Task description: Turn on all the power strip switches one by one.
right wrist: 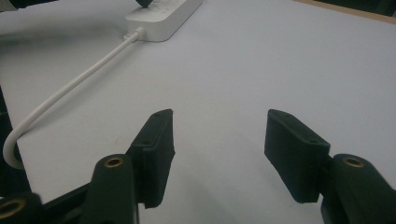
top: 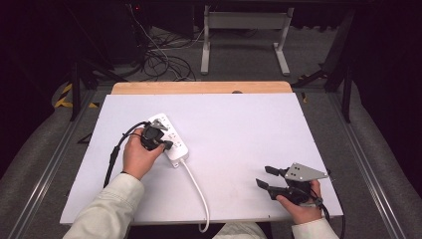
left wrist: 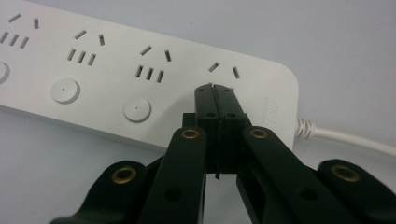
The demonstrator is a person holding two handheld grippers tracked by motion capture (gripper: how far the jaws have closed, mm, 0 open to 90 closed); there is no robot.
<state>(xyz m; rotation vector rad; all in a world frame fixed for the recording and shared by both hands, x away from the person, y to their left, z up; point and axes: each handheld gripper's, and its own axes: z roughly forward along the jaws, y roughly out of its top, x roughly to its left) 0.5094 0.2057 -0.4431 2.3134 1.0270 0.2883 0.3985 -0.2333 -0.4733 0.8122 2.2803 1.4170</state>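
Jaws of the left gripper point(left wrist: 215, 88) pressed together, tips on the power strip point(left wrist: 116, 79) at its cable-end socket — strip's long axis runs crosswise; right gripper point(right wrist: 219, 140) gapes wide, well apart from the strip.

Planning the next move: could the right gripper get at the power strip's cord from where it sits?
Probably yes. The right gripper is open, and bare white tabletop lies between it and the white cord. The left gripper, shut, is up at the power strip, off that path.
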